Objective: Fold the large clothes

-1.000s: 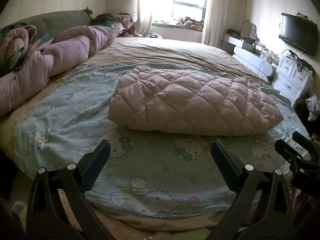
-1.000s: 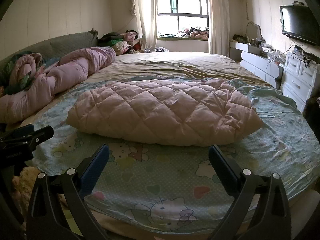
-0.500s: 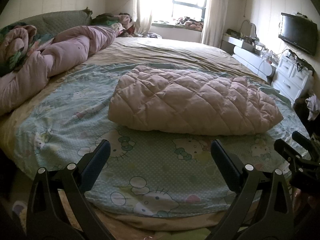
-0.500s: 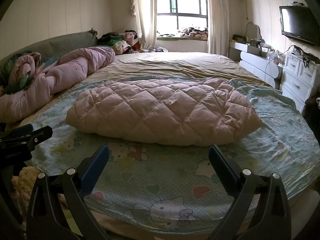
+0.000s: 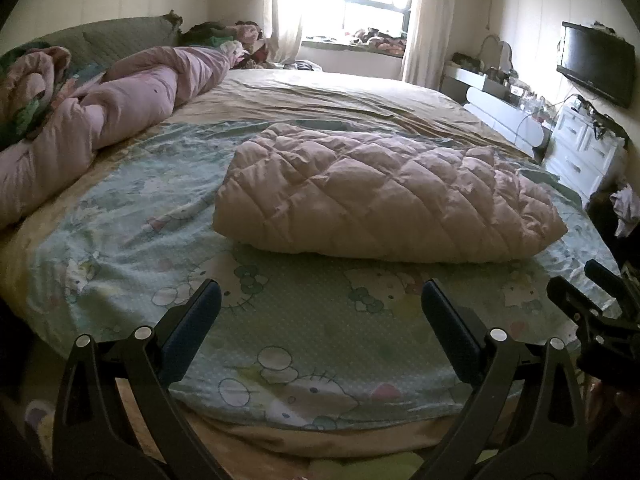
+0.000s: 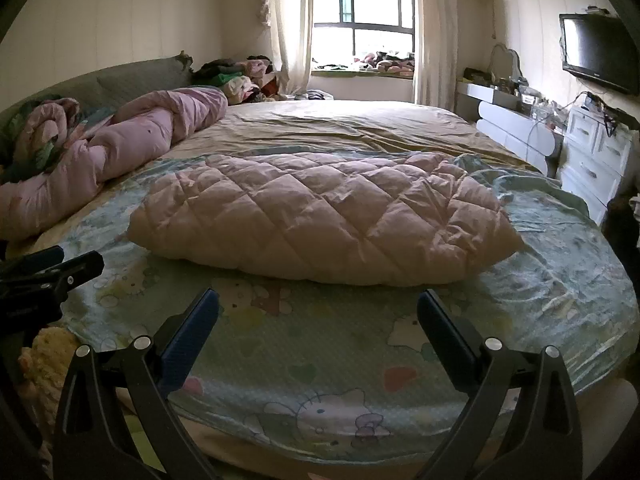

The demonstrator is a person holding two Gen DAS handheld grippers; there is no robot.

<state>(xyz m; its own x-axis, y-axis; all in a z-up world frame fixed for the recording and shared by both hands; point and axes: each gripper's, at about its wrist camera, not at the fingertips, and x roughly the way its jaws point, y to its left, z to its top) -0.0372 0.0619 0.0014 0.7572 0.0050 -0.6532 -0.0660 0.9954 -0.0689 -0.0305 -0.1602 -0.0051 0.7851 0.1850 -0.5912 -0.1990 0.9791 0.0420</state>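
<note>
A pale pink quilted padded garment [image 5: 380, 196] lies folded into a thick oblong bundle on the pale green cartoon-print sheet [image 5: 304, 320] of a big round bed. In the right wrist view the same bundle [image 6: 320, 216] fills the middle. My left gripper [image 5: 320, 300] hangs open over the near edge of the bed, short of the bundle, with nothing between its fingers. My right gripper [image 6: 318, 308] is open too, empty, a little nearer the bundle's front edge. Each gripper shows at the edge of the other's view: the right one [image 5: 592, 304], the left one [image 6: 52, 272].
A rolled pink duvet [image 5: 120, 120] lies along the left side of the bed by the grey headboard [image 6: 132, 84]. White drawers [image 6: 596, 152] and a wall television [image 6: 600, 52] stand on the right. A window [image 6: 362, 20] with clothes on its sill is at the back.
</note>
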